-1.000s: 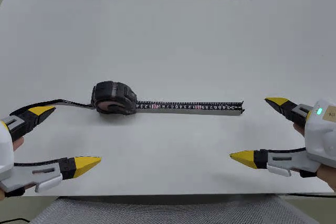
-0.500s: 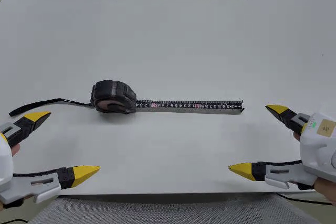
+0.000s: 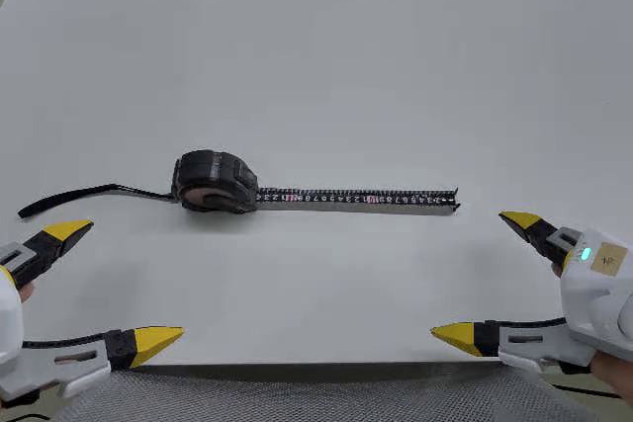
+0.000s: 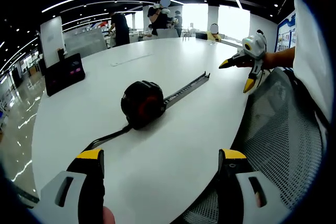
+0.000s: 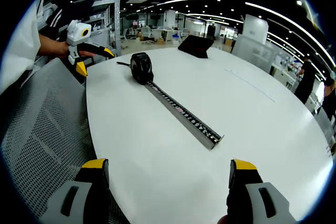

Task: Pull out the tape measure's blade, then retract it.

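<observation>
Head view gives me the black round-cased tape measure (image 3: 214,183) lying on the white table (image 3: 316,86), its steel numbered blade (image 3: 356,199) drawn out flat to the case's right (a black wrist strap (image 3: 114,187) trails off to its left). My left gripper (image 3: 135,279) hangs left of the case and nearer me, jaws spread, empty. My right gripper (image 3: 467,272) sits just past the blade's tip, likewise gaping and holding nothing.

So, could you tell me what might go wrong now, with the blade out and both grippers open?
1. The blade lies extended, and neither the left gripper nor the right gripper holds the case; a free retraction could whip the blade and skid the case.
2. The strap trails toward the left gripper and might snag a jaw.
</observation>
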`<state>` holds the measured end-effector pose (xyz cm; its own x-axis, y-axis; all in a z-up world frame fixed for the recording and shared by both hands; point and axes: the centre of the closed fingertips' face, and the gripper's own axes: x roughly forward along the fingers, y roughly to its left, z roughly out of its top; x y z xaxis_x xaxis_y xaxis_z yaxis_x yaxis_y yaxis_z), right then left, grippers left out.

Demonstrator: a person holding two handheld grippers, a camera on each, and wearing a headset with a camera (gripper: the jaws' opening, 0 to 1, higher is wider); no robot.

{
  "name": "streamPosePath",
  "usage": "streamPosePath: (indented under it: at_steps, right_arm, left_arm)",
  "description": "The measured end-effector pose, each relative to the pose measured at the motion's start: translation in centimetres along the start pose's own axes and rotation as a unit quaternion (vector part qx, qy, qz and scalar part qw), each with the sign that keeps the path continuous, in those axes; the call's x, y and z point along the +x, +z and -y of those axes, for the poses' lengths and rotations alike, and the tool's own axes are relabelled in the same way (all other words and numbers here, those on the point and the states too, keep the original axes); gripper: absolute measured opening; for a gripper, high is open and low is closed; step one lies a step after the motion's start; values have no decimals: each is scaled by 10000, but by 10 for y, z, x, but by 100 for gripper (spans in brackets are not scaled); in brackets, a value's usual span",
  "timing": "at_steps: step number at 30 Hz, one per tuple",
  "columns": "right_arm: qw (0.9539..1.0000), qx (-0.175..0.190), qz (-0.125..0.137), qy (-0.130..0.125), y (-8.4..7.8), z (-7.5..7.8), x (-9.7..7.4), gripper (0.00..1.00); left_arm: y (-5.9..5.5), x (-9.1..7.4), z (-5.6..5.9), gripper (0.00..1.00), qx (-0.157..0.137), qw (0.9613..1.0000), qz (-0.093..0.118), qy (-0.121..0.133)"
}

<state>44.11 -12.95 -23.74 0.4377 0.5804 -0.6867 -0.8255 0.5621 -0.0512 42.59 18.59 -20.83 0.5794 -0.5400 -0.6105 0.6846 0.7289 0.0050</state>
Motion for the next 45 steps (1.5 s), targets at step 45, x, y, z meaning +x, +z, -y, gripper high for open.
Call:
streamPosePath:
  at_steps: [45]
  right_arm:
    - [9997, 190, 135, 14, 7, -3, 0, 93]
  left_arm:
    - [0, 0, 2, 86, -100, 9999, 19, -59]
